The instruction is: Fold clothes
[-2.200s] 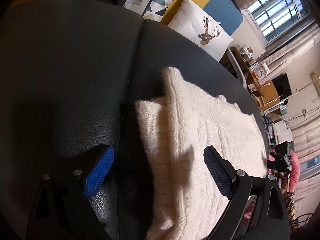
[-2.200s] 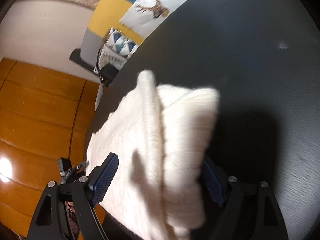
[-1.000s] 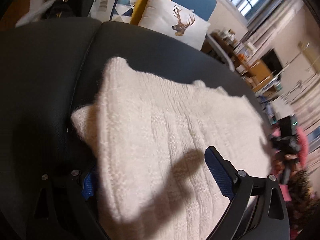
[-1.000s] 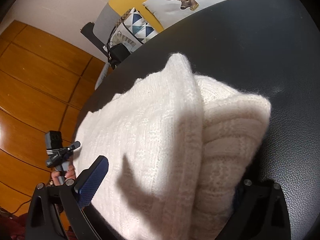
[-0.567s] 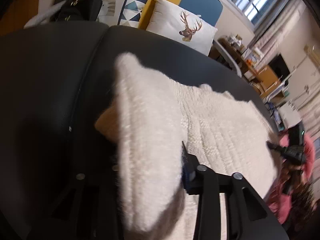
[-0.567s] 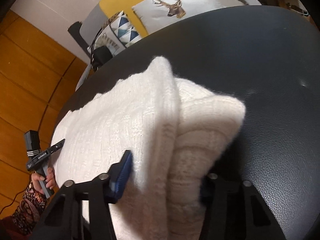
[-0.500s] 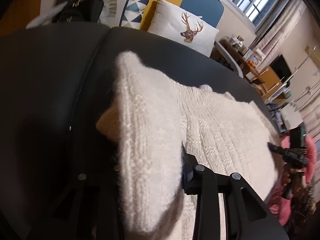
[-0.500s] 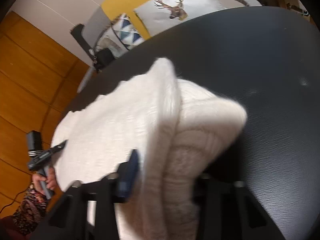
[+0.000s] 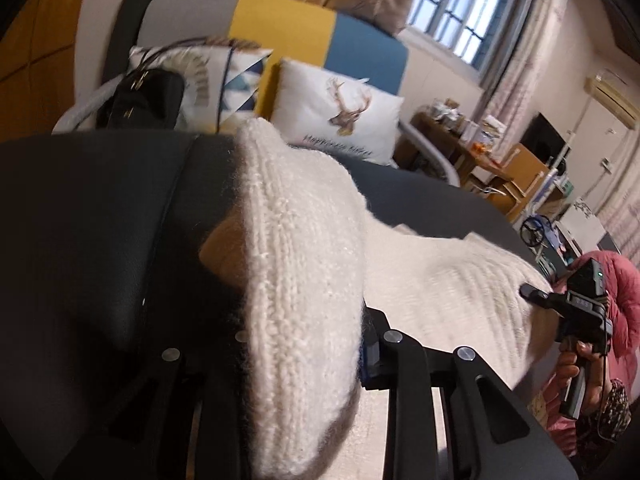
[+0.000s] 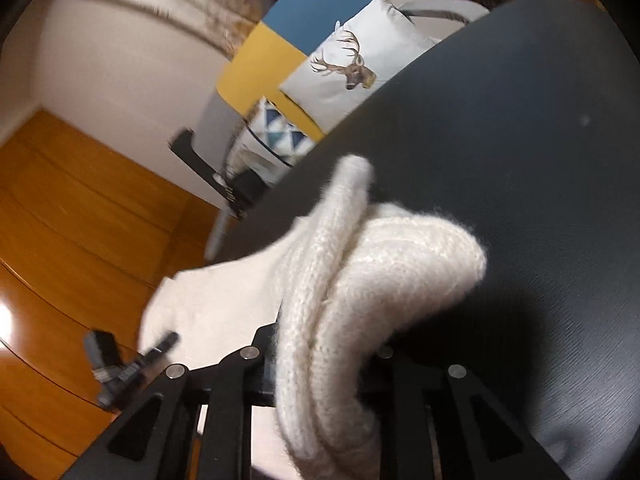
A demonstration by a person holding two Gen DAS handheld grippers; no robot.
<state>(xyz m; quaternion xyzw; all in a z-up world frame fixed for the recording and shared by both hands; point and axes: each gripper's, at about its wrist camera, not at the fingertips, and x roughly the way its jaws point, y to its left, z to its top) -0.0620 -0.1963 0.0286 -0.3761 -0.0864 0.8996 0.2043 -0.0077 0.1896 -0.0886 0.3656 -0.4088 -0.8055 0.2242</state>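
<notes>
A cream knitted sweater (image 9: pixel 448 280) lies on a black leather surface (image 9: pixel 88 216). My left gripper (image 9: pixel 304 356) is shut on one thick folded edge of the sweater, which bulges up between the jaws and hides the pads. My right gripper (image 10: pixel 324 364) is shut on the opposite folded edge of the sweater (image 10: pixel 360 264), lifted above the black surface (image 10: pixel 520 128). Across the sweater, the other hand-held gripper (image 9: pixel 580 304) shows in the left wrist view, gripped by a hand (image 9: pixel 580 364).
Behind the black surface stands a sofa with a deer cushion (image 9: pixel 340 108), a patterned cushion (image 9: pixel 224 76) and a black bag (image 9: pixel 144 96). A cluttered desk (image 9: pixel 480 148) and a window (image 9: pixel 460 12) are at the back right. Orange wood panelling (image 10: pixel 72 216) lies to the left.
Both grippers went from open around the sweater's edges to shut on them. They have since lifted the gripped edges, so the cameras tilt up toward the sofa and wall.
</notes>
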